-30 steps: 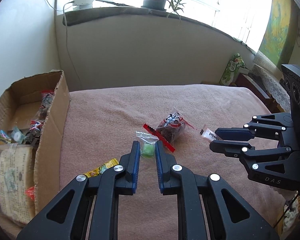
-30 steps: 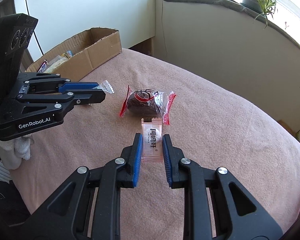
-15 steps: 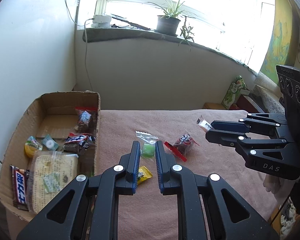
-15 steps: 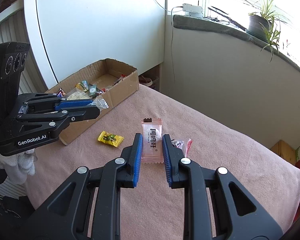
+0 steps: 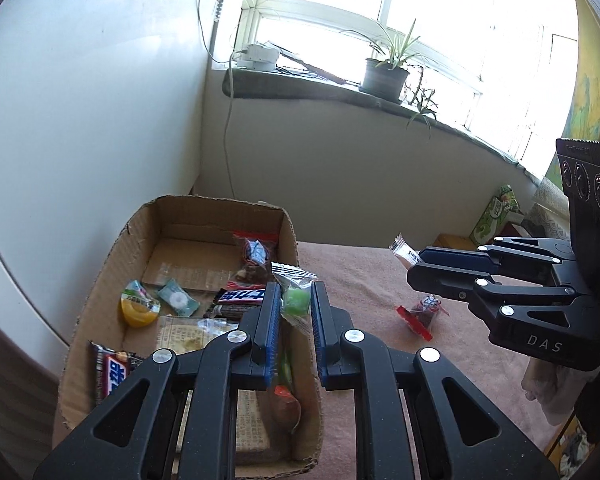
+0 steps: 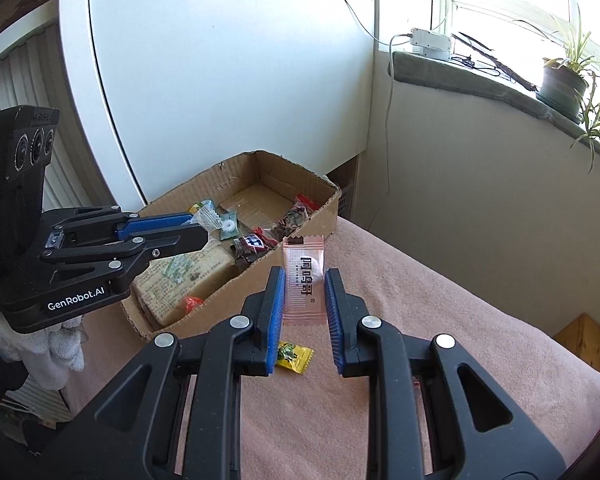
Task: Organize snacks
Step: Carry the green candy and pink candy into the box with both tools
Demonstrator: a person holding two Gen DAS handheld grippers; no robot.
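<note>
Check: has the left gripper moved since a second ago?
Yes. The left gripper, shut on the green candy, went from over the blanket to over the cardboard box.

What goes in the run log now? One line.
left gripper: holds green candy | right gripper: holds pink packet | box: ahead

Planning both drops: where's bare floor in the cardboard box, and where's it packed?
Free: the far end of the cardboard box, bare floor between its back wall and the red-topped packet. Crowded: the near half, around the yellow jelly cup, chocolate bar and flat printed pack.

left tool [image 5: 294, 306] gripping green candy [image 5: 296, 301], cardboard box [image 5: 216, 210]
</note>
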